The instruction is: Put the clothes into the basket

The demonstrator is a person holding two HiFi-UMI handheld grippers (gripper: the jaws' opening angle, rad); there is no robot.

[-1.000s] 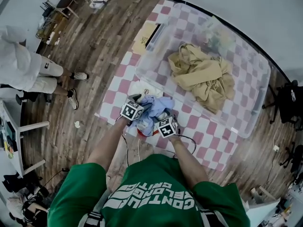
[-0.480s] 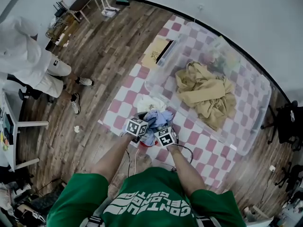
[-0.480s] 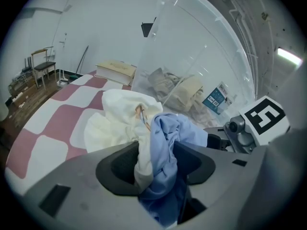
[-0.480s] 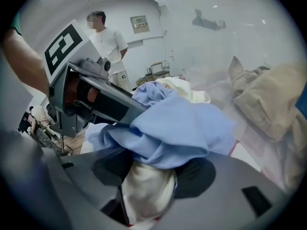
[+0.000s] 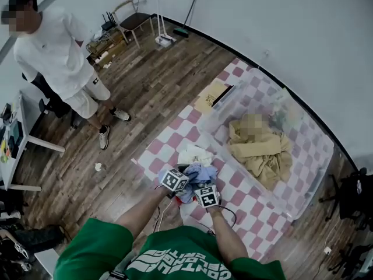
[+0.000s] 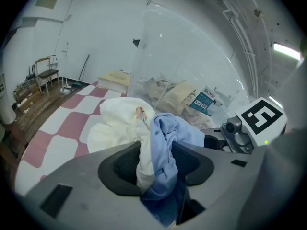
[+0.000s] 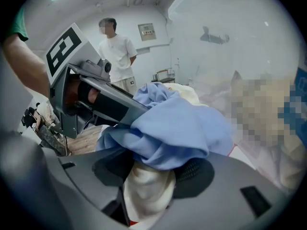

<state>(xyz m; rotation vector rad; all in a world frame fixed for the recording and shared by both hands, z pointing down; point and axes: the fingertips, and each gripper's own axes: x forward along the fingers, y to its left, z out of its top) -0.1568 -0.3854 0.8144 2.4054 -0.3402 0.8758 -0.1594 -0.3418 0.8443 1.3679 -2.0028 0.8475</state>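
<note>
Pinching blue garment and cream garment between the just-closing jaws of left gripper and right gripper. Soft, light, limp; best held by thick bunched folds, not loose edges sagging ahead of the grippers.

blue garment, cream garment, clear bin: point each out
blue garment [image 6: 165,143], left gripper view, bunched middle fold
cream garment [image 6: 117,123], left gripper view, rounded top
clear bin [image 5: 306,168], head view, bare floor

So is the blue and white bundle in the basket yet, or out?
Out. The bundle hangs over the checkered mat, outside the clear basket holding tan clothes.
</note>
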